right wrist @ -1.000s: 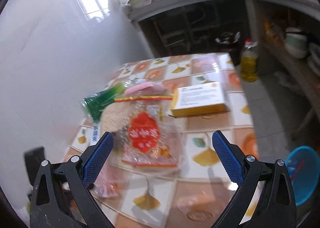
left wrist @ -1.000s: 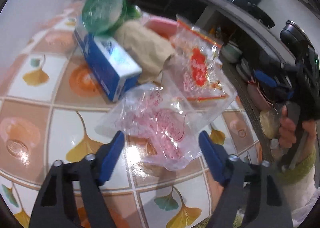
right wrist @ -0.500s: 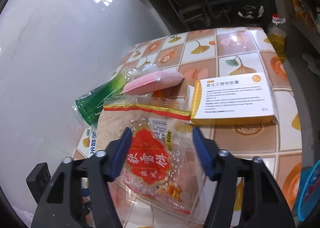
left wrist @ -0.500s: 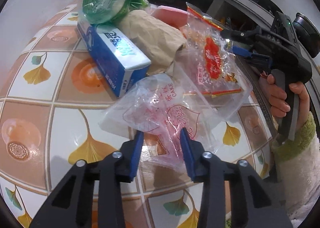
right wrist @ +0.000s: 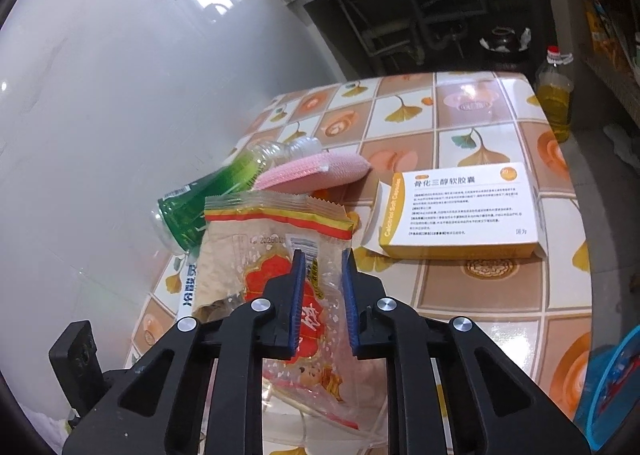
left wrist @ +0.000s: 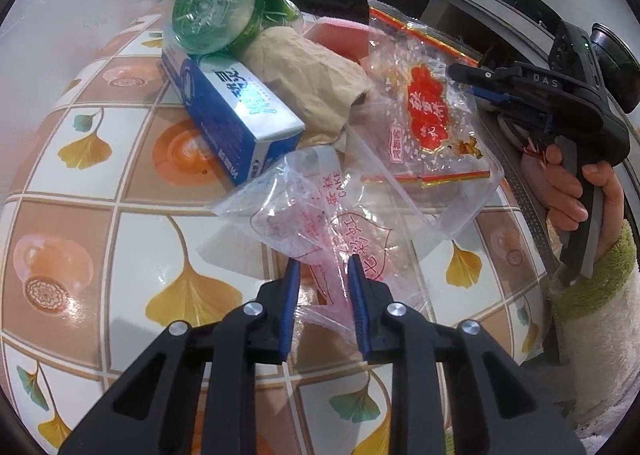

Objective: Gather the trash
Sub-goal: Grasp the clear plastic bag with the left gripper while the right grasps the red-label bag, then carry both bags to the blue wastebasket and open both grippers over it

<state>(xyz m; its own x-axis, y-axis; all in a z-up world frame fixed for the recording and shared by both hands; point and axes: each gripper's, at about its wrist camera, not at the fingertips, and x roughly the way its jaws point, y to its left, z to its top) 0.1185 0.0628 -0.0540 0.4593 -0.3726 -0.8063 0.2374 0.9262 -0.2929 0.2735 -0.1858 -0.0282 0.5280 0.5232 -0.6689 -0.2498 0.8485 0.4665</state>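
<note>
A pile of trash lies on the tiled table [left wrist: 100,247]. My left gripper [left wrist: 322,275] is nearly closed around the near edge of a clear pink-printed cake bag [left wrist: 340,231]. My right gripper [right wrist: 323,267] is nearly closed around a clear snack wrapper with a red label [right wrist: 276,255], which also shows in the left wrist view [left wrist: 424,115]. Behind lie a blue and white carton [left wrist: 232,119], a green plastic bottle [left wrist: 212,7], crumpled brown paper [left wrist: 308,83] and a pink sponge [right wrist: 316,171].
A yellow and white medicine box [right wrist: 460,211] lies right of the pile. An oil bottle [right wrist: 554,91] stands on the floor past the table's far corner. A blue basin [right wrist: 616,379] sits on the floor at the right. A white wall [right wrist: 100,95] runs along the left.
Both grippers have closed from wide open to nearly shut. The left moved onto the cake bag and the right moved forward onto the red-label wrapper.
</note>
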